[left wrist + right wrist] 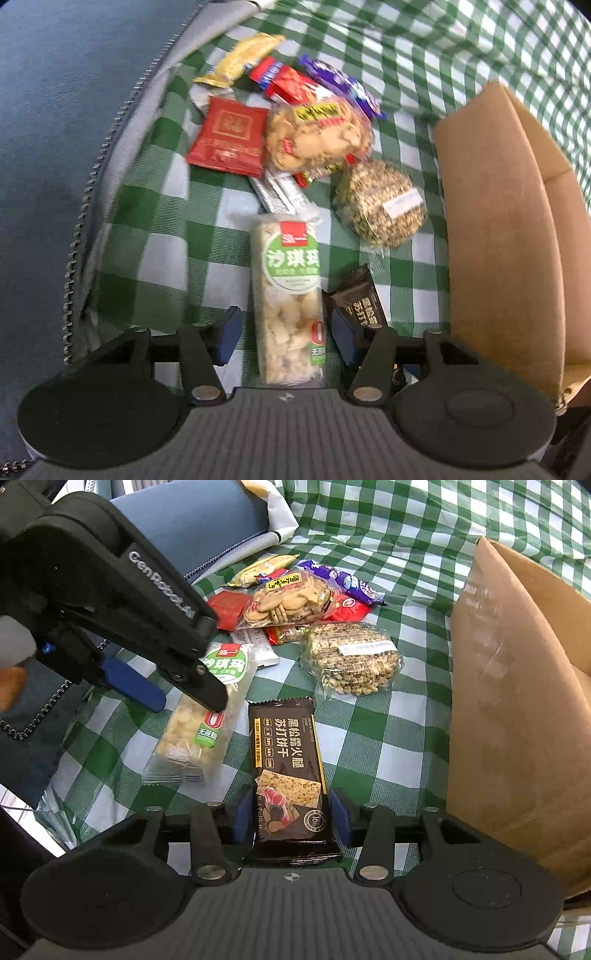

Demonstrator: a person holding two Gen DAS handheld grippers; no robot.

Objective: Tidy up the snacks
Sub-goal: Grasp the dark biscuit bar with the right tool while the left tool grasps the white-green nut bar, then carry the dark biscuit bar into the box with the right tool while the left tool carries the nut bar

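Observation:
A long clear pastry bar with a green label (pixel 286 291) lies on the checked cloth between the open fingers of my left gripper (pixel 286 334); the pads stand apart from it on both sides. It also shows in the right wrist view (pixel 201 716), with the left gripper (pixel 173 698) above it. A dark brown soda cracker pack (pixel 288 771) lies between the pads of my right gripper (pixel 291 818), which stand close to its sides; whether they press it is unclear. The cracker pack shows in the left wrist view (pixel 356 301).
A cardboard box (pixel 506 236) stands open at the right, also seen in the right wrist view (pixel 517 701). A pile of snacks lies beyond: a round seed cake (pixel 380 203), a biscuit bag (pixel 317 136), a red packet (pixel 229 136). A blue zipped bag (pixel 55 147) lies left.

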